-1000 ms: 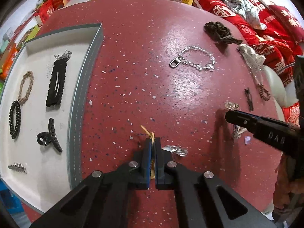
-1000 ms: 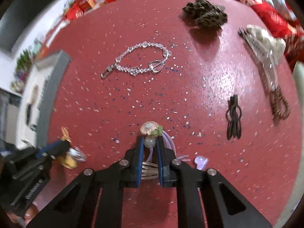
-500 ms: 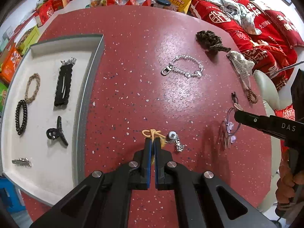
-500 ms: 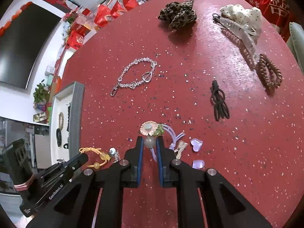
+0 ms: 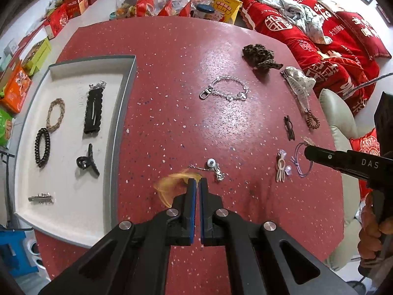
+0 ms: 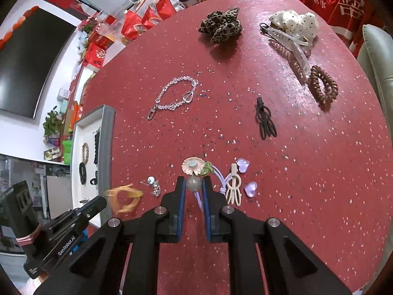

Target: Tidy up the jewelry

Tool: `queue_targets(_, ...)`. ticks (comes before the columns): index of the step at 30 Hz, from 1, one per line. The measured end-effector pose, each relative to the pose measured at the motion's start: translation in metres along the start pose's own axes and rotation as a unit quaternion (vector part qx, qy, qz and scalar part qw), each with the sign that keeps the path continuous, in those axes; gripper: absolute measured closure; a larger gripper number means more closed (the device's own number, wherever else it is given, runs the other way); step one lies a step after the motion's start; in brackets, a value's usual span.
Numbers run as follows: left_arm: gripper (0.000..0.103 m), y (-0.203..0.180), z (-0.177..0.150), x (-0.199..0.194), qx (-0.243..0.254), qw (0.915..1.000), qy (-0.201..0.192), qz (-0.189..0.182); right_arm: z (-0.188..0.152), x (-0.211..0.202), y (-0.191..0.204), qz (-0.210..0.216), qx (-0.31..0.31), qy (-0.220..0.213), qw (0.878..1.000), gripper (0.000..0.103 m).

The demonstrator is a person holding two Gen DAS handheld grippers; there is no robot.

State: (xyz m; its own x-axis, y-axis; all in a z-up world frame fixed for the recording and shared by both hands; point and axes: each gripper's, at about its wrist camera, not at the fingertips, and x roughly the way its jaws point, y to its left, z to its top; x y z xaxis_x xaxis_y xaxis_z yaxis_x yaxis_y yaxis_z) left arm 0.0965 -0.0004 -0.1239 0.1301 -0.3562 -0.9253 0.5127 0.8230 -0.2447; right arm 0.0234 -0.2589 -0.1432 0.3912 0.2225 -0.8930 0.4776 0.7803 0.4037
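My left gripper (image 5: 197, 184) is shut on a yellow cord bracelet (image 5: 172, 184), which hangs blurred to the left of the tips, above the red table (image 5: 172, 73). A silver charm with a white bead (image 5: 213, 168) lies just beyond the tips. My right gripper (image 6: 194, 182) is shut on the pale bead of a flower hair tie (image 6: 192, 166), whose purple cord trails below the fingers. A cream clip (image 6: 233, 184) and two purple hearts (image 6: 243, 166) lie beside it. The white tray with a grey rim (image 5: 122, 113) sits at the left and holds several hair pieces.
On the table lie a crystal chain (image 5: 224, 92), a leopard scrunchie (image 5: 260, 56), a dotted bow clip (image 5: 298, 83), a brown spiral tie (image 5: 313, 121) and a black clip (image 5: 289, 127). Boxes and red packets crowd the floor beyond; a pale chair (image 5: 339, 123) stands at the right edge.
Both grippers have risen from the table with their pieces. The yellow cord has come off the surface and swings left. The right gripper has rolled and carried the flower tie up.
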Motion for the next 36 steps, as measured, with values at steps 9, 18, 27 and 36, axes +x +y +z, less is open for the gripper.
queue_targets(9,0.099,0.001,-0.009,-0.015,0.009,0.9998,0.003,0.018,-0.015,-0.010,0.015,-0.012,-0.011,0.013,1.000,0.089)
queue_targets(18,0.060,0.002,-0.017,0.031,0.040,0.9970,0.039,0.054,-0.031,-0.011,0.018,-0.018,-0.007,0.024,1.000,0.089)
queue_targets(27,0.000,-0.014,-0.006,0.044,0.070,0.9946,0.011,0.075,-0.042,-0.007,0.004,-0.019,0.008,0.035,0.999,0.089)
queue_targets(36,0.033,-0.059,0.009,0.084,0.156,0.9846,0.031,0.074,-0.042,-0.010,-0.008,-0.015,0.025,0.033,0.999,0.089)
